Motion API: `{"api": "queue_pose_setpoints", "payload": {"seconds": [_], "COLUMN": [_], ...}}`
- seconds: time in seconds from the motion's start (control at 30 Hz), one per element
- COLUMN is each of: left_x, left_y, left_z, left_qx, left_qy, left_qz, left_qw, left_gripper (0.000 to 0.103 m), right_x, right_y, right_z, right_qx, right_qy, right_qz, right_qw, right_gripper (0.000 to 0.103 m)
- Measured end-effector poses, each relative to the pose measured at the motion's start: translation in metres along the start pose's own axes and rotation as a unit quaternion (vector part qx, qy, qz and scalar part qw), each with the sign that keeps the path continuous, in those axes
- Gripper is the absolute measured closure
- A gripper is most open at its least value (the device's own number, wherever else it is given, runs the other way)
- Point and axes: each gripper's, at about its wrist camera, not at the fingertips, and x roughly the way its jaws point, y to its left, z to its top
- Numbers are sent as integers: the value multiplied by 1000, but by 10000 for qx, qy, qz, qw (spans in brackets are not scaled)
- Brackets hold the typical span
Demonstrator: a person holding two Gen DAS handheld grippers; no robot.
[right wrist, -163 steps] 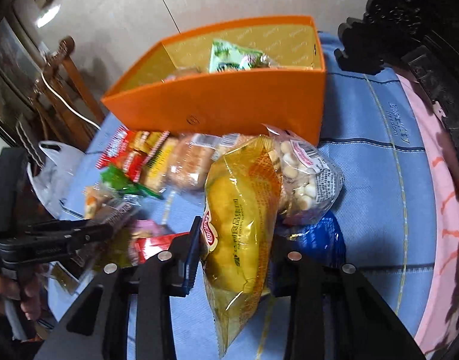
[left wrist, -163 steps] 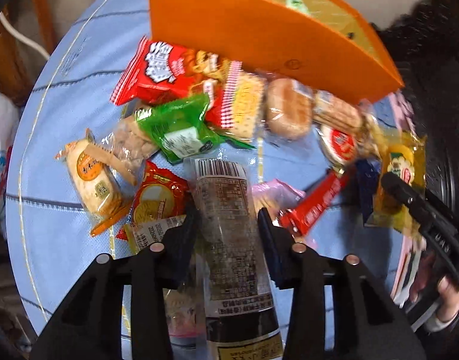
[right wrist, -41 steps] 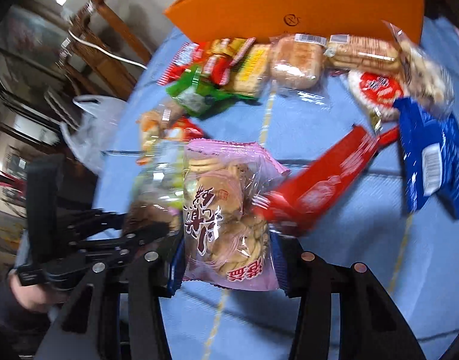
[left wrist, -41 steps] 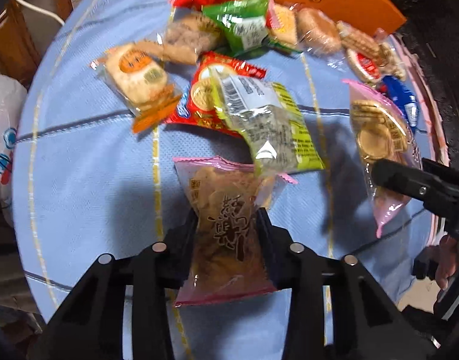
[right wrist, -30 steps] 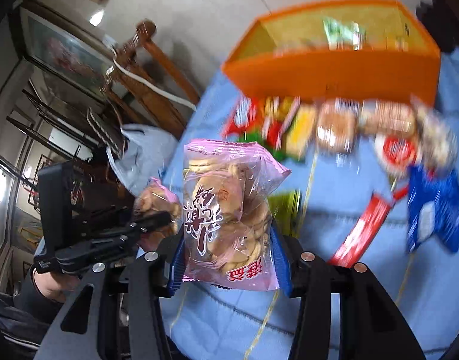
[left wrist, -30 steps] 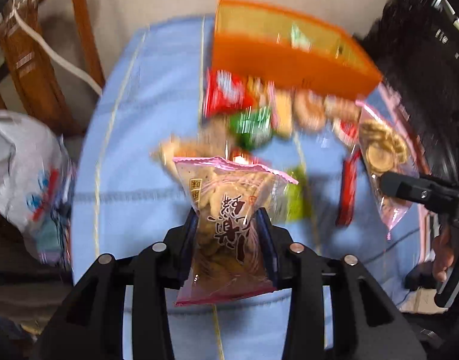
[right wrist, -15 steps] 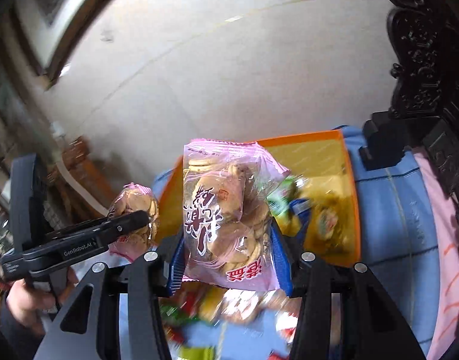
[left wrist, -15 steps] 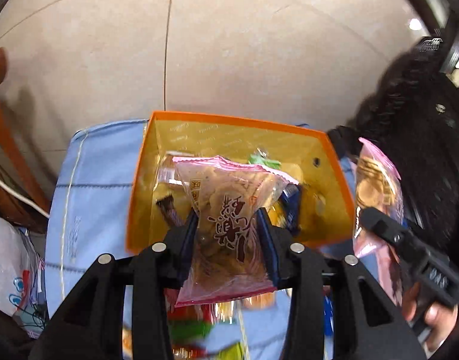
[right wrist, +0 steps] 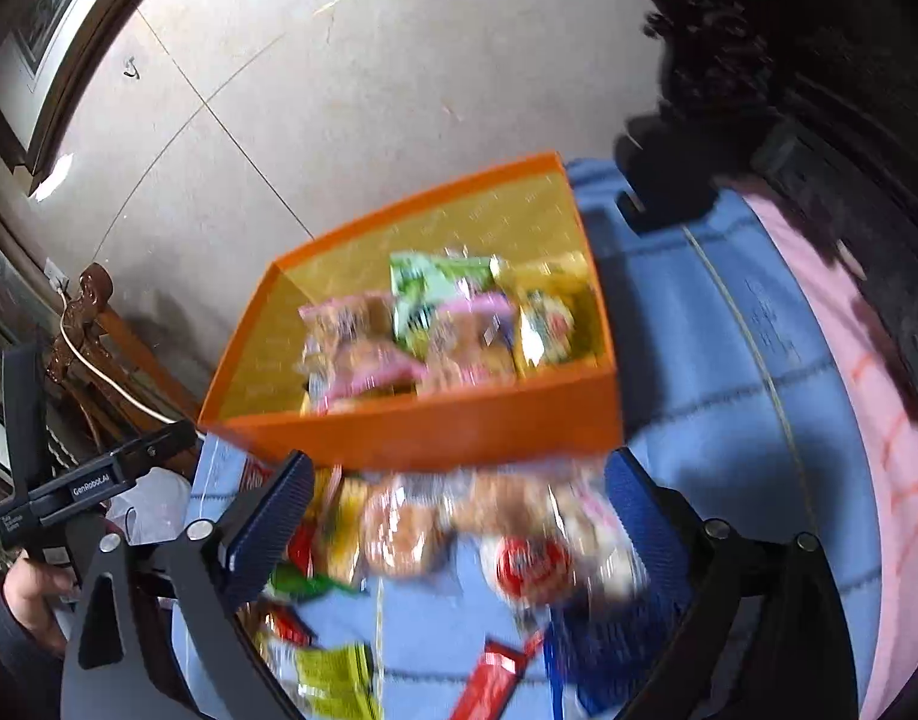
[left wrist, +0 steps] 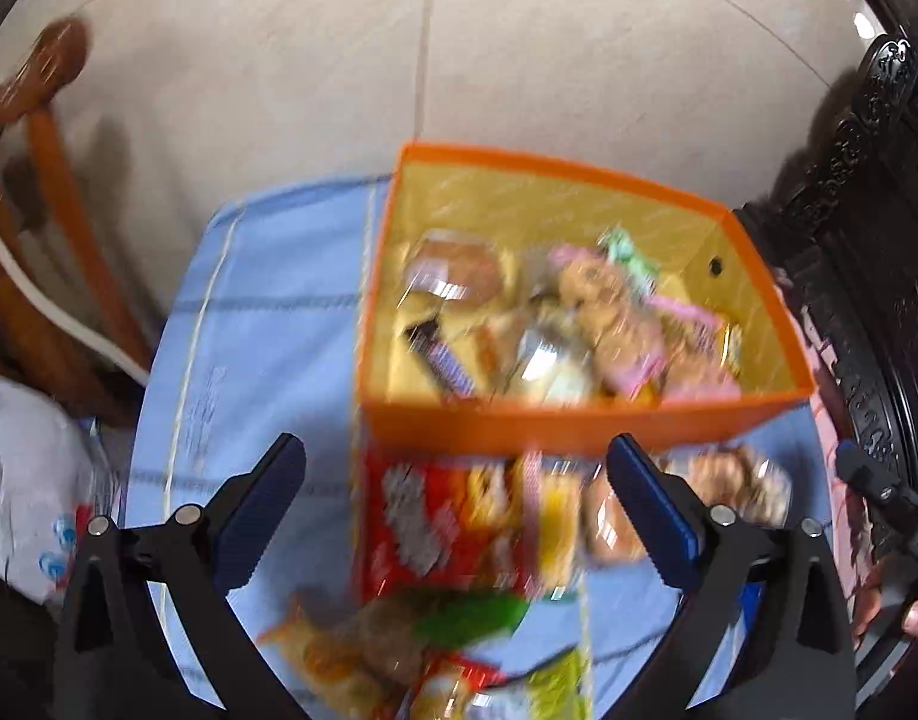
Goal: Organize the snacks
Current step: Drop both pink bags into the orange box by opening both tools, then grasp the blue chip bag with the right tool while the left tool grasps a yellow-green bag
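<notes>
The orange box (left wrist: pixel 579 423) stands at the far side of the blue-clothed table and holds several snack packets. Two pink cookie packets (right wrist: pixel 357 354) (right wrist: pixel 471 342) lie inside it, one also seen in the left wrist view as a pink packet (left wrist: pixel 627 324). My left gripper (left wrist: pixel 453 462) hangs before the box's near wall, its jaws opening wide with nothing between them. My right gripper (right wrist: pixel 459 471) does the same, jaws opening and empty. Loose snacks lie in front of the box: a red packet (left wrist: pixel 417 522), a green packet (left wrist: pixel 471 612), a bun (right wrist: pixel 399 534).
More packets lie on the cloth: a blue packet (right wrist: pixel 591 660), a red stick (right wrist: pixel 495 678), a yellow-green packet (right wrist: pixel 333 678). A wooden chair (left wrist: pixel 57 180) and a white plastic bag (left wrist: pixel 15 480) stand left of the table; dark carved furniture (left wrist: pixel 867 240) rises on the right.
Both grippers held pink cookie packets over the box; both have let go and opened wide, and the packets now lie in the box. Both views have drawn back toward the loose snacks.
</notes>
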Motion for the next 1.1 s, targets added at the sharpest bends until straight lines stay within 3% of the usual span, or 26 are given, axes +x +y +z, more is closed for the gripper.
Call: {"api": "queue_pose_setpoints", "payload": {"seconds": [0.17,0.57,0.7,0.83,0.9,1.1], "left_x": [-3,-4,6,6,7,8], "left_y": [26,74,83,79,73,62], "left_z": [-46,-131,-141,-141,-140,-137], "left_qx": [-65,-566,-945,-920,-777,-631], "left_qy": [347,1025,1149,1188,1227,1275], "left_qz": [330,646,574,559,541,423], "left_qw": [9988,9910,9872,9871,9879,9889], "left_gripper": [5,5,5,5,5,5], "right_x": [-7,-35,-40,-48,-45,-25], "right_y": [-6,-24,-25,-29,-34,-54], "right_z": [-19,-60,-71,-79,-83,-95], "right_qx": [145,507,363,-108,-383,-275], "right_qy": [192,299,345,77,162,527], "right_qz": [-201,-364,-493,-1138,-1440,-1537], "right_qw": [9995,9976,9975,9934,9887,9863], "right_gripper": [4,4,4,4,4,4]}}
